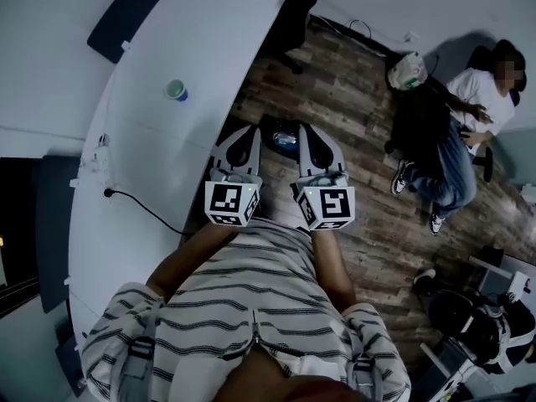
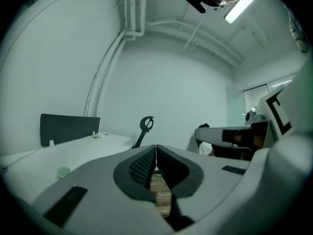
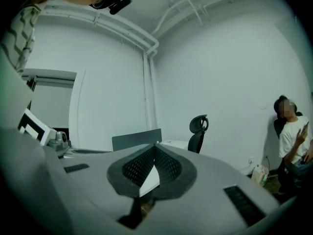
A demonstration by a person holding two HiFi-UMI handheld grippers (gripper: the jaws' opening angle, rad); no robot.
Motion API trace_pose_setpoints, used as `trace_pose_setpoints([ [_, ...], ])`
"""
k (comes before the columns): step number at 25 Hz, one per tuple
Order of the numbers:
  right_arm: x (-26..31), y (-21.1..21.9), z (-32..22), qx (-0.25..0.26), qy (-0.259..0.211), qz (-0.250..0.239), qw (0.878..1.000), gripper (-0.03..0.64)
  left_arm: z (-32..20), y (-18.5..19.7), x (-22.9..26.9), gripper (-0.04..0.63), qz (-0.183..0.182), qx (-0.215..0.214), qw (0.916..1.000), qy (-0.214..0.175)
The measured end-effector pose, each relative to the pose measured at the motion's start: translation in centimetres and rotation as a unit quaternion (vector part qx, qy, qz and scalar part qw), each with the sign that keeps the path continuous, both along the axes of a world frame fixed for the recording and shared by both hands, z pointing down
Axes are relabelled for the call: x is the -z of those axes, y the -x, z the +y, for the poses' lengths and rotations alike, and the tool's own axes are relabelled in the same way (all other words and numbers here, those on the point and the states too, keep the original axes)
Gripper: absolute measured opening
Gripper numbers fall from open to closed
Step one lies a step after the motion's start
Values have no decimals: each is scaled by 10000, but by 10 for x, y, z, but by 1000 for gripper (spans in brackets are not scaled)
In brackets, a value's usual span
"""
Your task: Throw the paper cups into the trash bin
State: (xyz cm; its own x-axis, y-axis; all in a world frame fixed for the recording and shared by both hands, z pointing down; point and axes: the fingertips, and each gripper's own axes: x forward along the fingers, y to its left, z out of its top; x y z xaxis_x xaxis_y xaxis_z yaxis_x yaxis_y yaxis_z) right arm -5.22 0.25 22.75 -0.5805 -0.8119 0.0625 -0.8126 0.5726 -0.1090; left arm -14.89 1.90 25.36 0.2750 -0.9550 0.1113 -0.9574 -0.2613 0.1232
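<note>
The left gripper (image 2: 156, 149) has its jaws pressed together at the tips with nothing between them, and the right gripper (image 3: 155, 146) also has its jaws closed tip to tip and holds nothing. In the head view both are held side by side, pointing away from the person's striped shirt (image 1: 243, 308), just beside the curved edge of the white table (image 1: 167, 40). Between their tips, on the wooden floor (image 1: 352, 99), stands a dark bin (image 1: 280, 136) with something pale inside. One paper cup (image 1: 176, 90) stands upright on the table, to the left of the left gripper and apart from it. A black cable (image 1: 142, 208) runs across the table's near part. Farther off are a dark divider panel (image 1: 134, 11), an office chair (image 3: 198, 131), and a seated person (image 1: 469, 115) by the wall.
</note>
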Motion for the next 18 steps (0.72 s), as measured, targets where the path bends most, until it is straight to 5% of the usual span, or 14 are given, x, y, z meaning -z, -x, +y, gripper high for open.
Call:
trace_pose_setpoints([
  [18,-9,38,-72,-278,151,128,9994,11,-72,36,-14,25,-25,-266,9995,167],
])
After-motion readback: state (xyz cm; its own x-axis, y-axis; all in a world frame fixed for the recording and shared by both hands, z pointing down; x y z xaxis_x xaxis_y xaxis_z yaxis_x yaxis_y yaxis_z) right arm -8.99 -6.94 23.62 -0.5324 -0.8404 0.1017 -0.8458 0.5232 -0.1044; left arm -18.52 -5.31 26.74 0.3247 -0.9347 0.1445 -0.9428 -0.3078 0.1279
